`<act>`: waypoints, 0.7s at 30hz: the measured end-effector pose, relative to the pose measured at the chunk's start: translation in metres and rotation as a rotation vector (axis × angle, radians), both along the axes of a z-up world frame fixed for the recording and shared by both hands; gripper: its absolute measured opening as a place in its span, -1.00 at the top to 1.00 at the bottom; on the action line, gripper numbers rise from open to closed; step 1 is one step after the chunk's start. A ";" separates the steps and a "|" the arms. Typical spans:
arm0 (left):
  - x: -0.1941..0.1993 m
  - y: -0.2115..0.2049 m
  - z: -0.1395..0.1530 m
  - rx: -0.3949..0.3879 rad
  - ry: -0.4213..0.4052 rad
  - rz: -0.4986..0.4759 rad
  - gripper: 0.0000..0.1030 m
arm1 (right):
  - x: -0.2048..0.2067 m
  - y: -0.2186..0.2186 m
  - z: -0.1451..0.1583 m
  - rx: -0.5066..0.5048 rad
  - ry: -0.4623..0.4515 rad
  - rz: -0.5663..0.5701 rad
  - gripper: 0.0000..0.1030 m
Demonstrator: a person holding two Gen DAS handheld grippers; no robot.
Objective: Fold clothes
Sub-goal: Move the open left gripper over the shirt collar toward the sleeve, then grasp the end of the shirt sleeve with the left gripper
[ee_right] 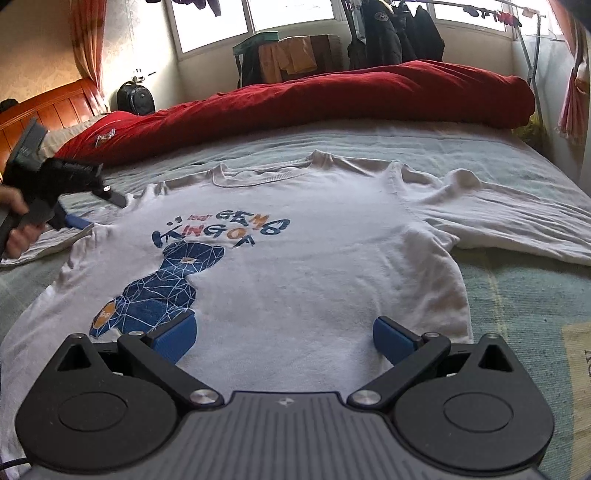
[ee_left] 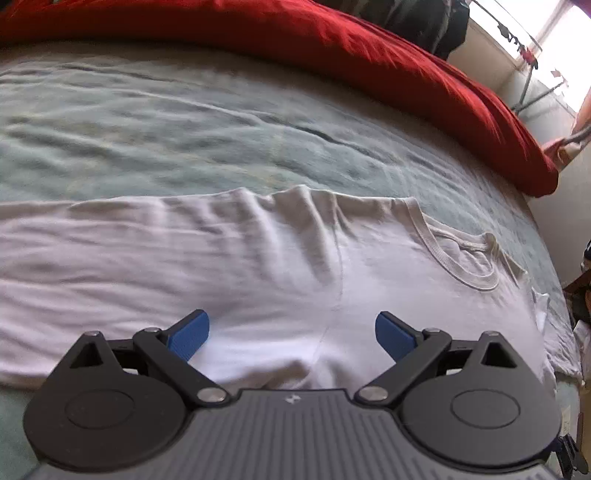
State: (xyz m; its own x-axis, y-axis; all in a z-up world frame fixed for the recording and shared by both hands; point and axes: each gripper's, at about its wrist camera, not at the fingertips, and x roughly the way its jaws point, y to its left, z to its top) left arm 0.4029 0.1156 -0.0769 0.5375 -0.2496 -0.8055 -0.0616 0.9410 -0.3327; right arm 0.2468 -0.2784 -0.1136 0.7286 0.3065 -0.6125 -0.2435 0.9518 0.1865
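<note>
White T-shirt [ee_right: 295, 258] lies flat, unfolded, on the bed [ee_right: 517, 295]; right hand-held gripper [ee_right: 284, 338] gapes at six o'clock, left hand-held gripper [ee_left: 291, 334] likewise spread; every fold remains.

I work in a home bedroom. A bed [ee_right: 498, 155] with a wooden headboard [ee_right: 55, 107] fills it; a red duvet [ee_right: 332, 96] lies along its far side, and behind that, windows [ee_right: 291, 14] and hanging coats [ee_right: 391, 33].
</note>
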 end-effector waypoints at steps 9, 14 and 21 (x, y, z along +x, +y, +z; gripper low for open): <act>-0.032 0.023 -0.004 -0.016 -0.010 0.049 -0.88 | 0.000 0.002 0.000 -0.008 0.002 0.002 -1.00; -0.061 0.040 0.020 -0.005 -0.063 0.069 -0.88 | 0.000 0.001 0.002 0.008 0.004 0.013 -1.00; -0.110 0.120 0.042 -0.054 -0.170 0.299 -0.86 | -0.004 0.001 0.007 0.065 0.005 0.046 -1.00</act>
